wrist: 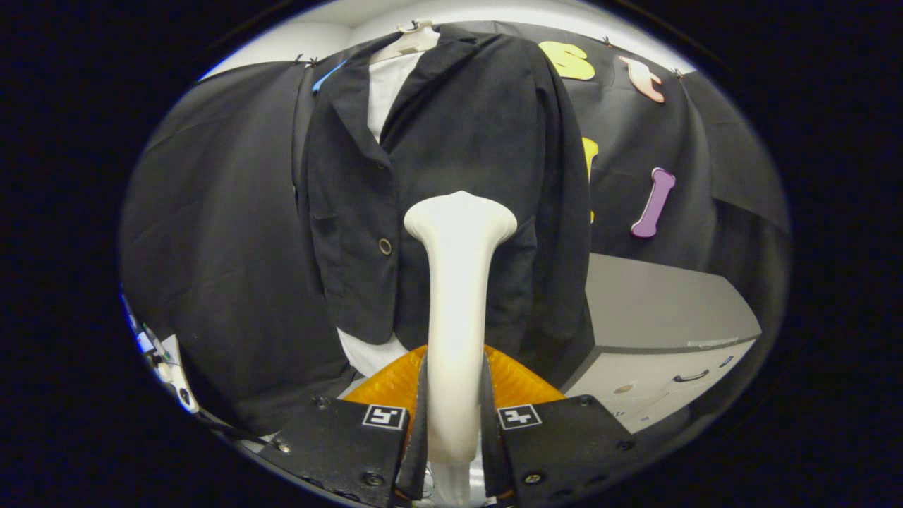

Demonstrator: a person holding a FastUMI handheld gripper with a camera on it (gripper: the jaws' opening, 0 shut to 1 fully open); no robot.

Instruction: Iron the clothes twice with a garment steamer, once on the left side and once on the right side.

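We see the gripper clamped on the white steamer, its head before the black jacket; a grey cabinet stands beside the jacket.

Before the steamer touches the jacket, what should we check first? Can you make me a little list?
1. Tongs gripping the garment steamer: ok, both fingers press on its handle.
2. Steamer head pointed at the black jacket: ok, the wide end faces the front panel.
3. Head touching the cloth: cannot tell, the view looks straight along the steamer.
4. Jacket hanging straight on its hanger: ok, it hangs with a white shirt inside.
5. Steam coming out: cannot tell, none is visible.
6. Grey cabinet out of the way: ok, it stands beside the jacket, not in front.
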